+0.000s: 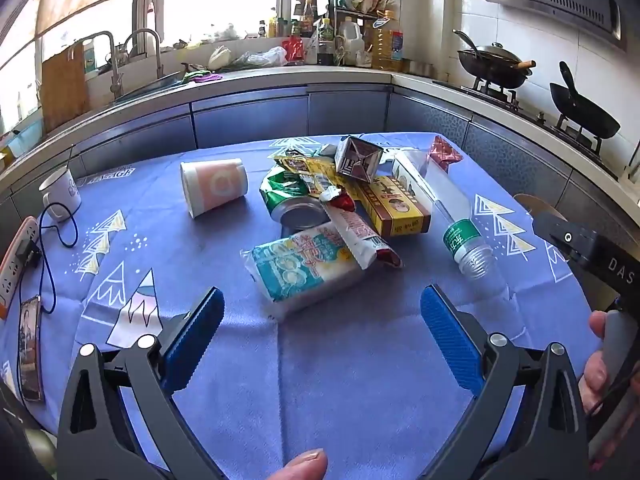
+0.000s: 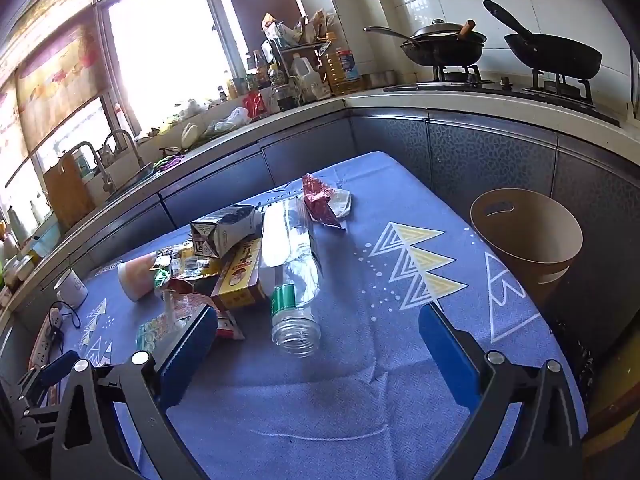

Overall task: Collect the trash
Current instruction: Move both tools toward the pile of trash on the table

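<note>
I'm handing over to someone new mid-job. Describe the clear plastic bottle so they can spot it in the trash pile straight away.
Start at the table with the blue patterned cloth and find the trash heap in its middle. On the heap's right edge, the side nearer the tan bin, lies the clear plastic bottle on its side, beside the yellow box. It is the only see-through item, with a green label and an uncapped mouth.

Table under a blue patterned tablecloth [image 1: 320, 360], bearing a tipped paper cup [image 1: 214, 189], clear plastic bottle [image 2: 290, 264], tissue pack [image 1: 304, 272], yellow carton [image 1: 394, 206], crushed green can [image 1: 296, 204], white mug [image 1: 60, 194], power strip [image 1: 16, 260]
</note>
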Demonstrator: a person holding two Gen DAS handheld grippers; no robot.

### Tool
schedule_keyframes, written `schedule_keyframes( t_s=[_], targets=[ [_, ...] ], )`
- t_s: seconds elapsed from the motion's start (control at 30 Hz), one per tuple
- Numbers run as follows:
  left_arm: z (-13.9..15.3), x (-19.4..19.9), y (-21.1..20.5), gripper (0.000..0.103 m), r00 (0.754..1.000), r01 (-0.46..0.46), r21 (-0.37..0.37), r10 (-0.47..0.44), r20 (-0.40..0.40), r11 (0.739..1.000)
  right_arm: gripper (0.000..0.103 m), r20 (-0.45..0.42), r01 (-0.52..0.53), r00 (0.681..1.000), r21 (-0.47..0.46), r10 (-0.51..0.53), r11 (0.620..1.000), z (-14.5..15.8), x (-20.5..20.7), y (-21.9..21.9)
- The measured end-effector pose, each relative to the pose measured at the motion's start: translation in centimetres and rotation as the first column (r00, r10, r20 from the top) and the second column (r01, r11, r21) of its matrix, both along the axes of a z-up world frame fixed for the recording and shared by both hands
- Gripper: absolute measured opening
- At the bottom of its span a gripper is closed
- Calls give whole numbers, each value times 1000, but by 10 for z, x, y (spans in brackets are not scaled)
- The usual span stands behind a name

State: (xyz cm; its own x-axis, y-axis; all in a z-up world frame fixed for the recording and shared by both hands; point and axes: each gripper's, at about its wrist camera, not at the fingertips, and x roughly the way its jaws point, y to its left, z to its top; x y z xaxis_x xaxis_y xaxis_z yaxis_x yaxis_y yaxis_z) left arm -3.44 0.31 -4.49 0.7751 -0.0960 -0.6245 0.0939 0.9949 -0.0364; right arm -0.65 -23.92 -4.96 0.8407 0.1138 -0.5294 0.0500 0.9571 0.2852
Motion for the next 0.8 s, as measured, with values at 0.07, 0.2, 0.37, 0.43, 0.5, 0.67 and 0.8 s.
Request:
schedule_keyframes(
  t_s=[0.07, 0.2, 0.37, 0.43, 0.5, 0.67, 0.8],
  targets=[
    [-1, -9, 6, 97, 1000, -3, -23, 3, 8, 1000, 101, 1, 13, 1000, -1, -13, 1000, -1, -1, -3],
    [3, -25, 21, 97, 998, 48, -125, -43, 43, 991, 101, 9, 26, 1000, 1, -26, 1000, 3, -3, -7],
    [3, -27, 33, 97, 999, 36, -185, -31, 33, 982, 101, 26, 14, 1000, -3, -14, 1000, 8, -7, -3],
    [7, -24, 40, 97, 999, 8, -175, 1, 52, 985, 101, 26, 1, 1000, -3, -1, 1000, 10, -8, 1],
    [12, -21, 52, 97, 997, -30, -167, 41, 65, 986, 101, 29, -20, 999, -13, 20, 1000, 13, -11, 5],
    [14, -15, 85, 97, 993, -109, -174, 116, 29, 979, 99, 66, -70, 995, -38, 72, 997, 19, -25, 15],
    [14, -18, 95, 97, 988, -147, -126, 151, 27, 981, 76, 65, -114, 991, -18, 115, 993, 19, -27, 19]
  ],
)
